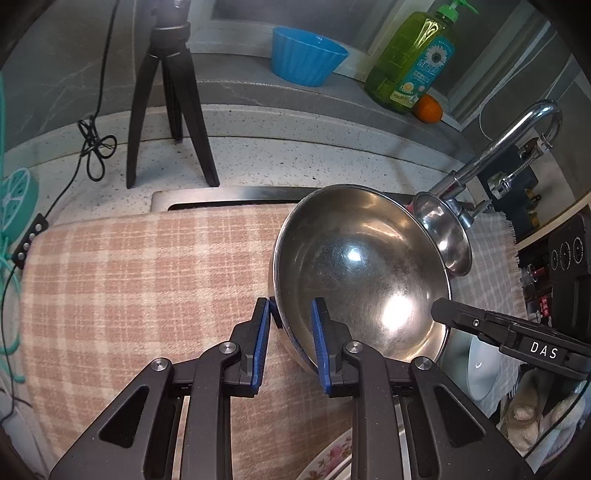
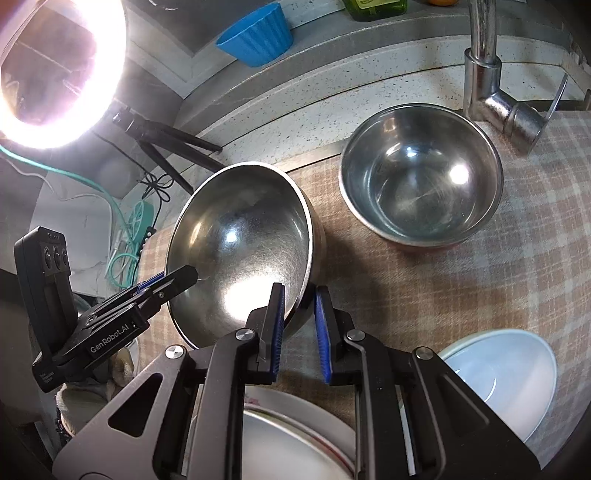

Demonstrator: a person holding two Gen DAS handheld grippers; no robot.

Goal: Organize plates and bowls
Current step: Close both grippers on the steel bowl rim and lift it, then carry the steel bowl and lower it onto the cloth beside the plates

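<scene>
You had one steel bowl [image 2: 240, 243] tilted up off the checked cloth [image 1: 140, 273], held at its rim from two sides. Your left gripper [image 1: 290, 325] straddled the near rim, jaws set either side of the wall; contact looked likely, but a gap showed at one pad, so I cannot tell whether it was clenched. Your right gripper [image 2: 299, 314] stood likewise at the opposite rim, one finger inside the bowl and one outside; again I cannot tell whether it was closed on the metal.

In my judgement the step in hand was moving this bowl to nest it with its like. The next move called for a firm bite by at least one gripper, then a level carry to the second steel bowl [image 2: 421, 173], which sat upright on the cloth just beside the tap [image 2: 491, 92].

Count taken: two steel bowls; one white bowl [image 2: 509, 369] at the near right; one stack of plates [image 2: 295, 435] below the grippers, its number hidden; one blue cup [image 2: 258, 35] on the ledge behind.
</scene>
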